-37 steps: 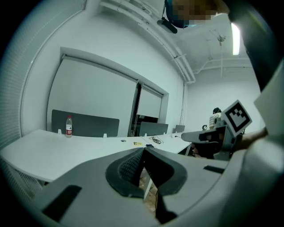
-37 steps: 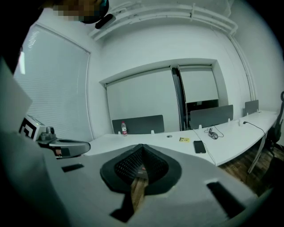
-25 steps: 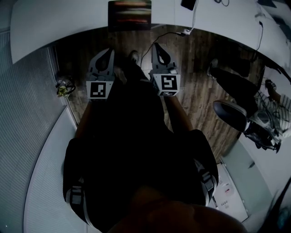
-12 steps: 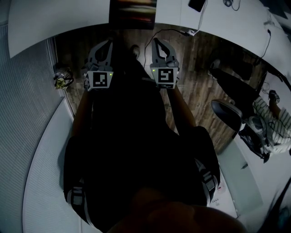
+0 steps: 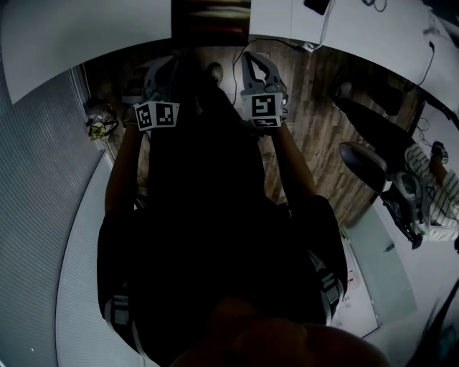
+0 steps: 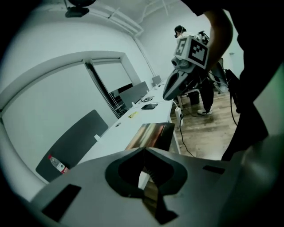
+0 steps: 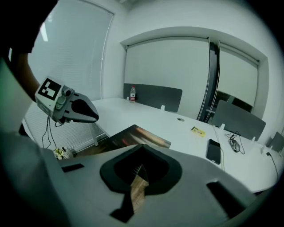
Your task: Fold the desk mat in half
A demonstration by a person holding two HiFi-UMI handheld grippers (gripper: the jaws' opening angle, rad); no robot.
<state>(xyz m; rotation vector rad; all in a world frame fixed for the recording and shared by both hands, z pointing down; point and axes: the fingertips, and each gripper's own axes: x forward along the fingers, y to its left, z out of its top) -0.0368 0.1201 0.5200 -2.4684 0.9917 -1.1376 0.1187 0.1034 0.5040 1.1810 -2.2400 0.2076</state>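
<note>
The desk mat (image 5: 210,13) is a dark sheet with a brown and orange print, lying flat at the near edge of the white table (image 5: 86,36). It also shows in the left gripper view as the mat (image 6: 151,134) and in the right gripper view as the mat (image 7: 138,134). My left gripper (image 5: 173,62) and right gripper (image 5: 248,57) hang side by side over the wood floor, short of the table edge, pointing at the mat. Both are shut with nothing between the jaws. Each sees the other: the right gripper (image 6: 171,88), the left gripper (image 7: 86,114).
A phone (image 7: 213,151), a yellow tag (image 7: 198,131) and a water bottle (image 7: 132,94) lie farther back on the table. A cable (image 5: 237,64) runs across the floor under the grippers. An office chair (image 5: 366,175) and another person (image 5: 430,179) are at the right.
Both grippers have moved toward the table edge and the mat, still shut. The left gripper has rolled, so its marker cube shows two faces.
</note>
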